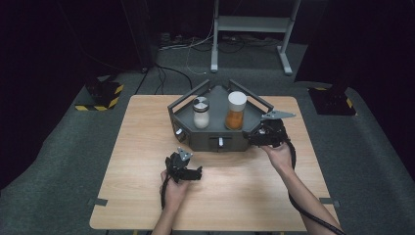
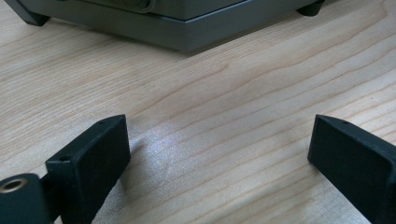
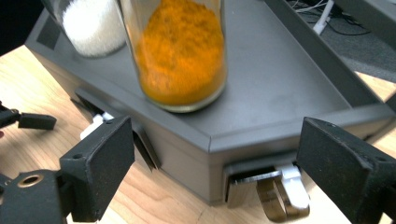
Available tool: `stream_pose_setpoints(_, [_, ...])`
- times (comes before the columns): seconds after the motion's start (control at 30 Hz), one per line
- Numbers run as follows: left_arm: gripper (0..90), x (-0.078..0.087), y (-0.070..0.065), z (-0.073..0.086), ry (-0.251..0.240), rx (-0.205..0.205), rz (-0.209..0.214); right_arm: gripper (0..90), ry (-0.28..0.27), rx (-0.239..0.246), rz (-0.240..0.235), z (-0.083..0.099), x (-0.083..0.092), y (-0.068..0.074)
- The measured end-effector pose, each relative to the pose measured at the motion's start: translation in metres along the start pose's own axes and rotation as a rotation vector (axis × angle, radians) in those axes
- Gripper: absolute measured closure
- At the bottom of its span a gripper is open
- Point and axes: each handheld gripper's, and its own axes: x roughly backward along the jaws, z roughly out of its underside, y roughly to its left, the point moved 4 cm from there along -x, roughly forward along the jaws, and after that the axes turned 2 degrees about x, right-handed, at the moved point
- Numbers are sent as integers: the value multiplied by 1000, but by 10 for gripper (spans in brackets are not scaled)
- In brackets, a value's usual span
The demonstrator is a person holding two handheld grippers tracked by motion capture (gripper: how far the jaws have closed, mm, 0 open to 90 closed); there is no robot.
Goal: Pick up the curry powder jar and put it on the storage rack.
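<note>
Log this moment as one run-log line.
left gripper: open, over bare table | right gripper: open, at grey rack corner, by drawer handle | orange spice jar: on rack

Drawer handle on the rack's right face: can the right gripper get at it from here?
Probably yes. The right gripper is open, its jaws either side of the handle, with nothing between them and it.
</note>
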Motion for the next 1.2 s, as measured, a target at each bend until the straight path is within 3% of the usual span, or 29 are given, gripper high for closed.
stream_pose_setpoints(0.43, [57,0,0,0,-1,1,-1,115,21,27,26,27,5,3])
stream_pose_setpoints(0.73, [57,0,0,0,-2,3,-2,115,41,5,28,54,3,5])
stream_pose_setpoints(1.2, [57,0,-1,0,-1,2,-2,116,90,-25,70,96,-5,10])
